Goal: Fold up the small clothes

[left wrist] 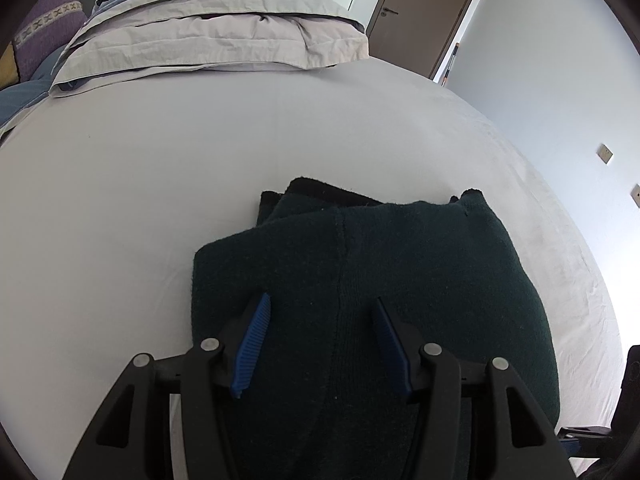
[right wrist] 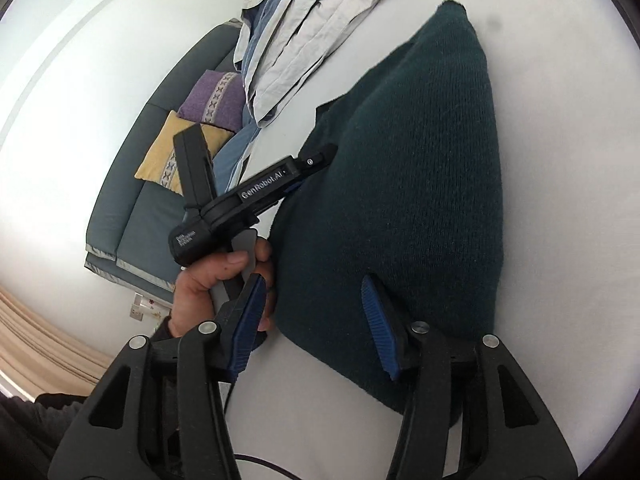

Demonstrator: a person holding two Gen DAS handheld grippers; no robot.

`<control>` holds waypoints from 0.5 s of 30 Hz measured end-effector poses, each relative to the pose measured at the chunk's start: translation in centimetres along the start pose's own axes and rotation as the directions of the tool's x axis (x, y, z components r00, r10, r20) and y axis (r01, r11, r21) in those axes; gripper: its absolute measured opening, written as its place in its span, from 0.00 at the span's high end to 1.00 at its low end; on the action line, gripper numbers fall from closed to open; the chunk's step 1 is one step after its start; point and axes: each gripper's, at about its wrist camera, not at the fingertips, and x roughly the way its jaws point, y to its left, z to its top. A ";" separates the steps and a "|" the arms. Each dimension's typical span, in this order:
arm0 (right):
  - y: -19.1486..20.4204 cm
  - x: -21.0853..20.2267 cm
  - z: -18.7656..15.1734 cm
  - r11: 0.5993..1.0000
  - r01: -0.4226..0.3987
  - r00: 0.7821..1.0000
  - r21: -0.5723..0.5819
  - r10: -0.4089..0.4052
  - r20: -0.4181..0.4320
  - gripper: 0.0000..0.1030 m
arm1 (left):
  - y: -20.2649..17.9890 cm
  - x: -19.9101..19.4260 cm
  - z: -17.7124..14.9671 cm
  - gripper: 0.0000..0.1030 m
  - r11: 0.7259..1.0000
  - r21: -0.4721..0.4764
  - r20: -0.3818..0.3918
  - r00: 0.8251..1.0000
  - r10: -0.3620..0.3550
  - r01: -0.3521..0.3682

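A dark green knitted garment [left wrist: 400, 272] lies folded on the white bed sheet [left wrist: 160, 184]; a black inner layer shows at its far edge. My left gripper [left wrist: 322, 300] is open, low over the garment's near part, its blue pads [left wrist: 256, 336] apart with nothing between them. In the right wrist view the same garment [right wrist: 420, 184] lies ahead. My right gripper [right wrist: 314, 284] is open at the garment's near corner, empty. The left gripper's body [right wrist: 260, 192], held by a hand, rests at the garment's left edge.
A folded grey and blue duvet [left wrist: 216, 36] lies at the far end of the bed. A dark sofa [right wrist: 152, 184] with purple and yellow cushions stands beside the bed. A brown door [left wrist: 424, 12] is in the far wall. The bed's right edge [left wrist: 568, 280] is close to the garment.
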 end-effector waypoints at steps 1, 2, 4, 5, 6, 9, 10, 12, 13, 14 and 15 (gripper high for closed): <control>0.4 -0.8 0.4 1.000 0.006 1.000 -0.011 -0.006 0.025 0.48 | 0.2 -0.4 0.2 0.44 1.000 -0.014 -0.008 1.000 -0.014 0.014; 0.7 -1.9 0.8 1.000 0.027 0.998 -0.013 -0.026 0.057 0.42 | 0.5 -1.0 0.4 0.44 0.999 -0.034 -0.018 0.999 -0.037 0.036; 0.4 -4.5 1.4 0.998 0.056 0.992 -0.007 -0.055 0.118 0.33 | 1.9 -3.3 0.8 0.42 0.987 -0.117 -0.015 0.994 -0.111 0.108; 0.2 -5.7 1.7 0.997 0.076 0.986 -0.002 -0.075 0.148 0.26 | 2.9 -4.9 0.9 0.38 0.977 -0.156 0.019 0.989 -0.145 0.147; -0.3 -6.7 1.9 0.994 0.106 0.981 0.008 -0.106 0.164 0.21 | 3.8 -6.2 1.0 0.35 0.972 -0.171 0.050 0.987 -0.152 0.158; -2.5 -8.0 3.1 0.986 0.142 0.977 0.089 -0.154 0.151 0.20 | 6.4 -7.4 1.2 0.28 0.966 -0.210 0.021 0.989 -0.149 0.150; -3.3 -7.9 3.4 0.983 0.141 0.979 0.121 -0.157 0.130 0.20 | 7.2 -7.0 1.0 0.28 0.959 -0.230 -0.007 0.985 -0.170 0.164; -5.1 -7.1 4.0 0.971 0.147 0.982 0.189 -0.167 0.089 0.20 | 8.4 -5.9 0.4 0.29 0.944 -0.277 -0.080 0.975 -0.209 0.180; -6.0 -6.8 4.3 0.968 0.130 0.987 0.213 -0.148 0.069 0.20 | 8.8 -5.3 -0.1 0.30 0.931 -0.305 -0.108 0.964 -0.244 0.202; -6.8 -6.1 4.4 0.963 0.122 0.989 0.242 -0.138 0.050 0.20 | 9.0 -4.8 -0.6 0.30 0.913 -0.336 -0.126 0.950 -0.286 0.230; -7.3 -5.3 4.6 0.959 0.119 0.991 0.257 -0.133 0.035 0.20 | 8.9 -4.4 -1.0 0.30 0.902 -0.352 -0.137 0.940 -0.312 0.248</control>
